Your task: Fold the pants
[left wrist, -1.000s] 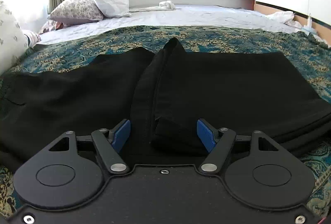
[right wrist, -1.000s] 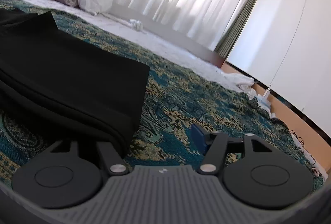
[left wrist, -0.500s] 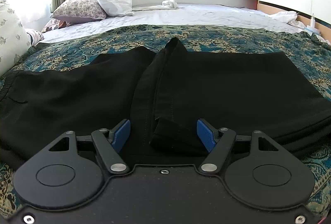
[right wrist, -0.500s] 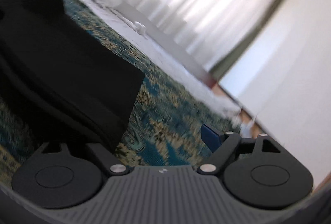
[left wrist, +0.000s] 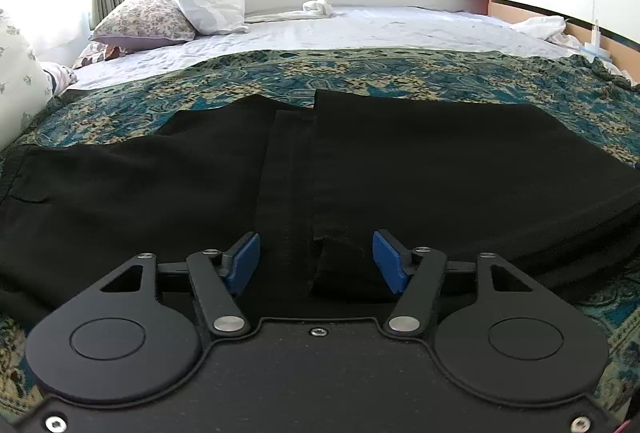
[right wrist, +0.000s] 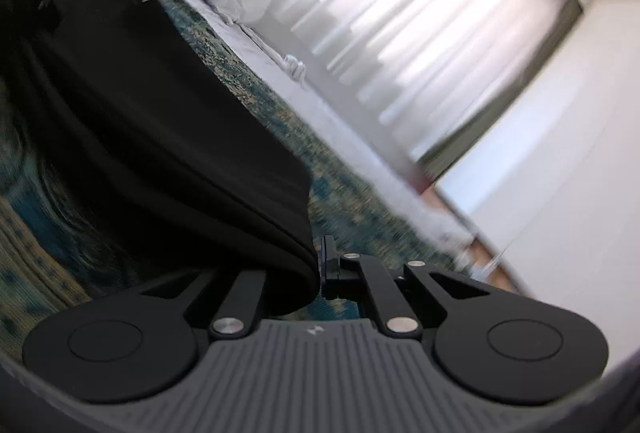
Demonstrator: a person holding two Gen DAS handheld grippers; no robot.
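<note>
Black pants (left wrist: 400, 161) lie across a teal patterned bedspread (left wrist: 360, 73), the legs folded over to the right and the waist part at the left. My left gripper (left wrist: 316, 261) is open, its blue pads on either side of the near edge of the folded cloth, holding nothing. In the blurred, tilted right wrist view the pants (right wrist: 160, 137) fill the left, and my right gripper (right wrist: 316, 261) is shut on the folded right corner of the pants.
A white pillow (left wrist: 208, 3) and a floral pillow (left wrist: 144, 19) lie at the far left on a white sheet (left wrist: 360, 29). A small white cloth (left wrist: 318, 7) sits by the curtained window. A wooden bed edge (left wrist: 600, 41) runs at the far right.
My right gripper has closed on the pants' folded corner and tilted, with the view rolling. The raised point of the fold in the left view has dropped flat. The left gripper stays open.
</note>
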